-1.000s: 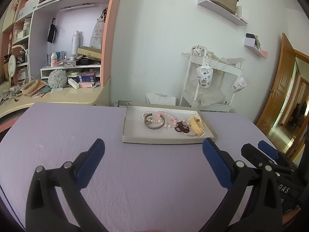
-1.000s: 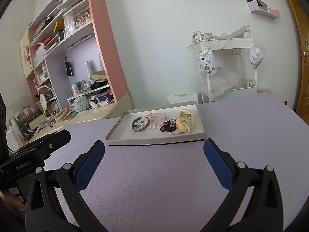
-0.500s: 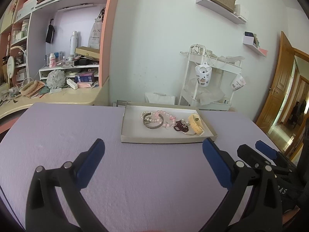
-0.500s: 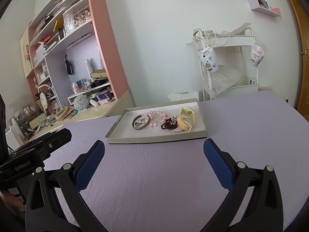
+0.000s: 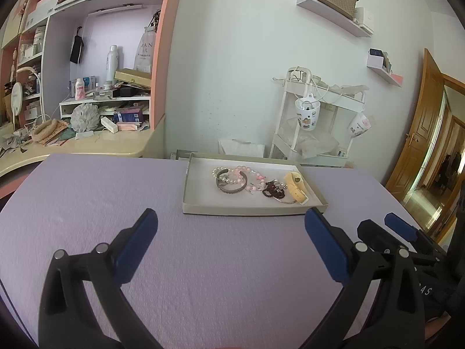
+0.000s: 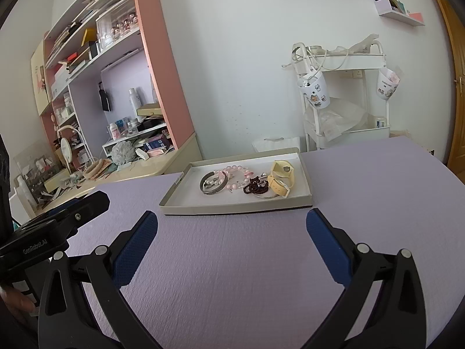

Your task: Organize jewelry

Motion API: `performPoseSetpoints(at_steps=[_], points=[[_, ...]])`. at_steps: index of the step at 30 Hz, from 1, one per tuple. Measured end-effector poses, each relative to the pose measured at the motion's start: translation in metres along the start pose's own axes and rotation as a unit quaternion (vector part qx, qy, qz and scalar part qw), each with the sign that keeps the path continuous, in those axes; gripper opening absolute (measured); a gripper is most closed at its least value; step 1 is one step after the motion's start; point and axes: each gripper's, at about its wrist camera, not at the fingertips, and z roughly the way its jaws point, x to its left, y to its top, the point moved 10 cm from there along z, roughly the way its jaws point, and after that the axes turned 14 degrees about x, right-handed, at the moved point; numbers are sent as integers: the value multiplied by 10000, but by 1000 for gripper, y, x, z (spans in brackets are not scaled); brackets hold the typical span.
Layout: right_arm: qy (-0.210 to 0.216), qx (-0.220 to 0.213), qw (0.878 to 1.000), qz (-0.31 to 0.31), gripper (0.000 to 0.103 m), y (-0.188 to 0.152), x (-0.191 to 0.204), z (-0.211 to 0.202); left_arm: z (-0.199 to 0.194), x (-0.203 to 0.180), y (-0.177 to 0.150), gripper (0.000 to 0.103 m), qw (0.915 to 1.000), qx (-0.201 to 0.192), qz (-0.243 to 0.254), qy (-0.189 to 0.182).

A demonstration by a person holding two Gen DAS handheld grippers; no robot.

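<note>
A shallow beige tray (image 5: 200, 205) (image 6: 232, 210) lies on the lilac tablecloth ahead of both grippers. In it lie a grey metal bangle (image 5: 231, 187) (image 6: 211, 189), a pink bead bracelet (image 5: 242, 171) (image 6: 232, 170), a dark red bead bracelet (image 5: 273, 190) (image 6: 255, 186) and a yellow strap (image 5: 296, 186) (image 6: 280, 177). My left gripper (image 5: 231, 224) is open and empty, short of the tray's near wall. My right gripper (image 6: 232, 222) is open and empty, just short of the same wall.
A cluttered desk with pink shelves (image 5: 87, 133) stands to the left beyond the table. A white trolley with hanging cups (image 5: 314, 128) stands behind the tray. A wooden door (image 5: 418, 133) is at the right. The right gripper's body shows in the left wrist view (image 5: 407, 241).
Both grippers have come slightly closer to the tray, which looks a little larger. Both stay open and empty. The jewelry has not moved.
</note>
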Motion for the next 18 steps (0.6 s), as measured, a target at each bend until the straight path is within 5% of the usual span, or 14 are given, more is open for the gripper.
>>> performPoseSetpoints(at_steps=[18], points=[[1,6,10000,-2,102,0,0,1,-1,5,0,101,10000,-18,-15,56]])
